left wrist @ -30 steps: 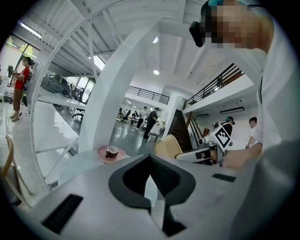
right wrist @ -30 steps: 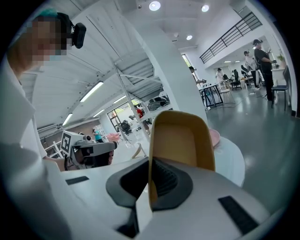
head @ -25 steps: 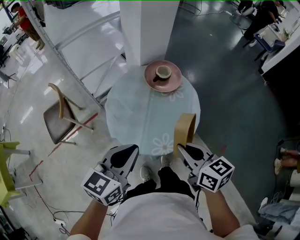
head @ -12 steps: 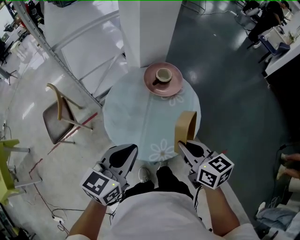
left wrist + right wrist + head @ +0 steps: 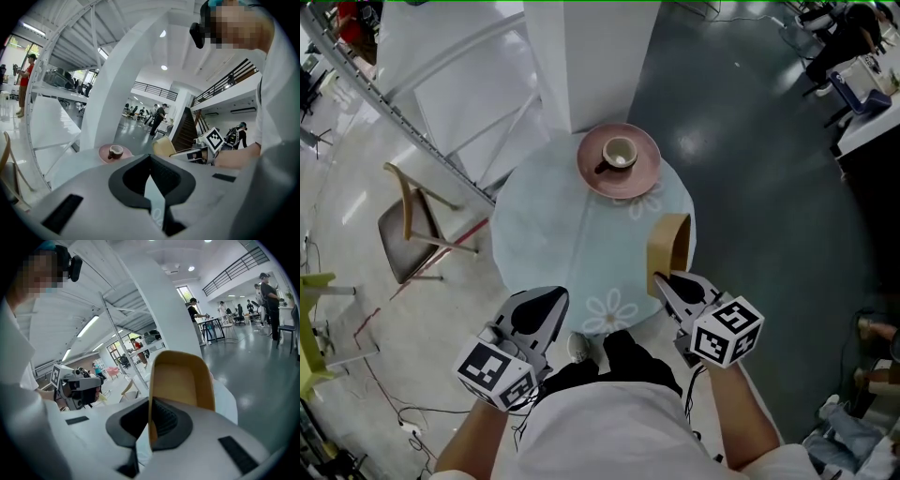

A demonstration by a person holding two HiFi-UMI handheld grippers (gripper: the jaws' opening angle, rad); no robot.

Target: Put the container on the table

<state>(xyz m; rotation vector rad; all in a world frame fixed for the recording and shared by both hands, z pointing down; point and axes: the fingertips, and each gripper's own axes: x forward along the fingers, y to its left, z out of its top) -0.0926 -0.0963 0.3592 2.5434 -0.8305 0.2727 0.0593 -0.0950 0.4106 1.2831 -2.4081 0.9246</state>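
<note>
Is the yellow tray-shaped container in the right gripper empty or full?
Empty: the yellow tray-shaped container shows a bare inside in the right gripper view.

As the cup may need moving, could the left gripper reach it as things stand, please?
Probably yes: the left gripper is empty, and bare table lies between it and the cup; the container in the right gripper stands aside.

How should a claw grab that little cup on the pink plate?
Probably by its rim, coming from above. The cup stands upright on the plate with its mouth open, so one claw finger can go inside and one outside its wall. The little handle, sticking out to the left in the head view, looks too small to pinch.
</note>
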